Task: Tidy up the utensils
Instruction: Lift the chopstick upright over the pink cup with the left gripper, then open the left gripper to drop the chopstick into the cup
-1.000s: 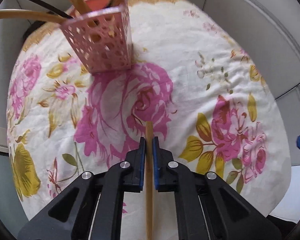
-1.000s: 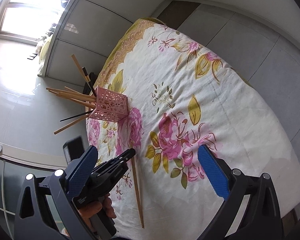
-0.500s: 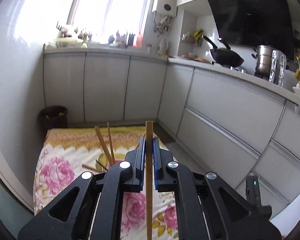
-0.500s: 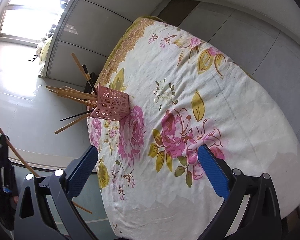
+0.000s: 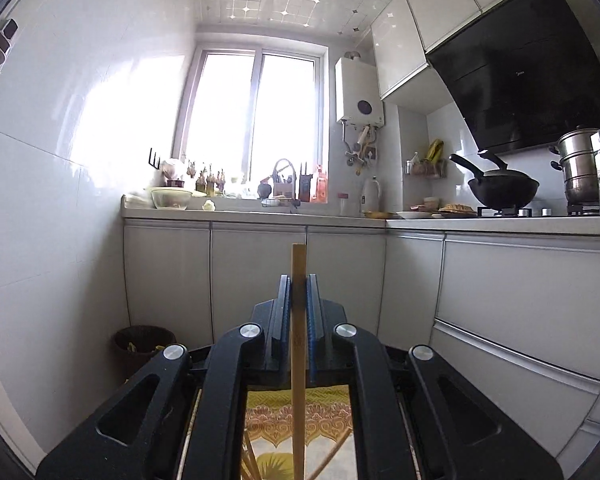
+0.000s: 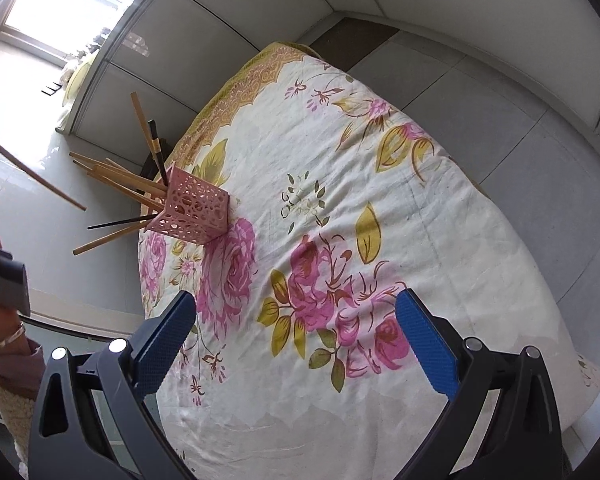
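Note:
My left gripper (image 5: 299,280) is shut on a wooden chopstick (image 5: 298,360) and holds it upright, tilted up towards the kitchen. The same chopstick (image 6: 32,174) shows at the left edge of the right wrist view, raised beside the pink lattice holder (image 6: 190,210). The holder stands on the floral tablecloth (image 6: 340,220) with several chopsticks (image 6: 116,178) fanning out of it. My right gripper (image 6: 296,328) is open and empty above the near part of the cloth.
Grey cabinets (image 5: 256,276) and a counter with a wok (image 5: 500,190) and steamer pot (image 5: 580,168) stand ahead of the left gripper. A dark waste bin (image 5: 144,346) sits on the floor at the left. The person's hand (image 6: 0,320) is at the left edge.
My left gripper lifted the chopstick off the cloth and tilted up, so its view swung from the table to the kitchen. The right gripper stayed open and barely moved.

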A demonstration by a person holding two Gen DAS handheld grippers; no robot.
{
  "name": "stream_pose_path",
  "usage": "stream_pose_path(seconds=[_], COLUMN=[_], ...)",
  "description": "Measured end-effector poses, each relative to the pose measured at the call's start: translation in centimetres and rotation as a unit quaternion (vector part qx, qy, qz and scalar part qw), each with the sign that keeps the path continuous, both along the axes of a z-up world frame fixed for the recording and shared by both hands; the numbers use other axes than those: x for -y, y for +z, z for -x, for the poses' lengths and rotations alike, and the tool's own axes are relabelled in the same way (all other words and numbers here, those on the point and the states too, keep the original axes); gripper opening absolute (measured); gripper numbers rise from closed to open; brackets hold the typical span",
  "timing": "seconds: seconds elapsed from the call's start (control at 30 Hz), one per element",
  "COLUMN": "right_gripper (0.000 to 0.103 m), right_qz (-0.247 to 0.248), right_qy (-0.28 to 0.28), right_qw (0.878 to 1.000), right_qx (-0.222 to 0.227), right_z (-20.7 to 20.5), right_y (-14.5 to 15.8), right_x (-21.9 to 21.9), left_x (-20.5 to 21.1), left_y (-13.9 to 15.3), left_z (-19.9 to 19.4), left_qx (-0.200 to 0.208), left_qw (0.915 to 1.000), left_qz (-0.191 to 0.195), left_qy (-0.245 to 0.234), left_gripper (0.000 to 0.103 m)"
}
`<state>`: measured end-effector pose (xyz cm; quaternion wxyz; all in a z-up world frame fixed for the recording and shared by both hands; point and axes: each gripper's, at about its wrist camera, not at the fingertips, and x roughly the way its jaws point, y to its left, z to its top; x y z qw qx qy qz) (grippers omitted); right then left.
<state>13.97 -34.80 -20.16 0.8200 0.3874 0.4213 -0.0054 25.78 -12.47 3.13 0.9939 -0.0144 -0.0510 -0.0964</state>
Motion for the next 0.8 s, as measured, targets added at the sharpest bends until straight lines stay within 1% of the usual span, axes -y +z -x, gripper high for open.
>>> stream_pose_path(seconds=[0.1, 0.17, 0.2, 0.23, 0.27, 0.3, 0.33, 0.37, 0.4, 0.43, 0.47, 0.5, 0.53, 0.57, 0.6, 0.63, 0.67, 0.7, 0.73, 0.77, 0.8], right_gripper=[0.097, 0.097, 0.097, 0.097, 0.097, 0.097, 0.097, 0.097, 0.097, 0.097, 0.097, 0.097, 0.097, 0.097, 0.097, 0.097, 0.097, 0.097, 0.097, 0.097, 0.097], right_qz=[0.016, 0.020, 0.020, 0.020, 0.020, 0.021, 0.025, 0.030, 0.036, 0.044, 0.057, 0.076, 0.109, 0.157, 0.199, 0.243, 0.285, 0.311, 0.327, 0.333, 0.328], right_qy=[0.009, 0.014, 0.016, 0.018, 0.019, 0.021, 0.020, 0.019, 0.015, 0.008, -0.006, -0.020, -0.036, -0.054, -0.070, -0.089, -0.113, -0.133, -0.149, -0.162, -0.176], right_qw=[1.000, 1.000, 1.000, 1.000, 1.000, 1.000, 0.999, 0.999, 0.999, 0.999, 0.998, 0.996, 0.991, 0.980, 0.968, 0.950, 0.928, 0.909, 0.893, 0.884, 0.884], right_qx=[0.003, 0.004, 0.003, 0.002, 0.002, 0.003, 0.006, 0.009, 0.014, 0.020, 0.034, 0.051, 0.075, 0.107, 0.139, 0.173, 0.212, 0.244, 0.270, 0.286, 0.283], right_z=[-0.6, -0.8, -0.9, -1.0, -1.0, -1.1, -1.1, -1.1, -1.0, -0.8, -0.4, 0.1, 0.8, 1.8, 2.8, 4.0, 5.5, 6.8, 8.0, 8.9, 9.3], right_y=[0.5, 0.6, 0.6, 0.6, 0.7, 0.8, 1.0, 1.2, 1.5, 1.9, 2.6, 3.5, 4.9, 6.6, 8.2, 9.8, 11.2, 12.2, 12.9, 13.2, 13.4], right_x=[-0.3, -0.6, -0.7, -0.8, -0.9, -1.0, -1.1, -1.2, -1.3, -1.4, -1.5, -1.6, -2.1, -2.9, -3.7, -4.7, -5.9, -6.7, -7.5, -8.2, -8.5], left_x=[0.5, 0.7, 0.7, 0.8, 0.7, 0.3, -0.3, -0.9, -1.8, -2.6, -3.4, -4.2, -5.1, -6.2, -7.0, -7.9, -8.7, -9.6, -10.4, -11.1, -11.5], left_y=[-1.9, -4.1, -5.5, -6.6, -7.4, -7.7, -7.4, -6.6, -5.3, -3.9, -2.7, -1.5, -0.6, 0.1, 0.5, 0.5, 0.3, -0.1, -0.6, -1.1, -1.4], left_z=[-2.5, -4.2, -5.2, -5.8, -6.0, -5.4, -4.2, -2.5, -0.7, 1.5, 3.5, 5.5, 7.6, 10.0, 11.6, 13.2, 14.2, 15.3, 16.2, 16.9, 17.1], left_qx=[-0.002, -0.013, -0.026, -0.042, -0.055, -0.054, -0.039, -0.020, -0.005, 0.012, 0.027, 0.039, 0.050, 0.053, 0.048, 0.032, 0.013, -0.012, -0.038, -0.065, -0.087], left_qw=[0.9999, 0.9997, 0.9993, 0.9986, 0.9980, 0.9981, 0.9985, 0.9987, 0.9987, 0.9982, 0.9976, 0.9966, 0.9954, 0.9947, 0.9944, 0.9945, 0.9943, 0.9935, 0.9919, 0.9895, 0.9873], left_qz=[-0.002, -0.003, -0.006, -0.010, -0.009, 0.001, 0.013, 0.025, 0.035, 0.047, 0.055, 0.065, 0.077, 0.085, 0.090, 0.094, 0.100, 0.108, 0.114, 0.118, 0.118], left_qy=[0.013, 0.021, 0.028, 0.030, 0.030, 0.030, 0.037, 0.039, 0.036, 0.034, 0.033, 0.030, 0.027, 0.025, 0.028, 0.032, 0.035, 0.036, 0.041, 0.051, 0.061], left_gripper=[0.006, 0.007, 0.008, 0.016, 0.034, 0.043, 0.057, 0.070, 0.075, 0.082, 0.091, 0.095, 0.096, 0.096, 0.096, 0.096, 0.096, 0.096, 0.096, 0.096, 0.096])
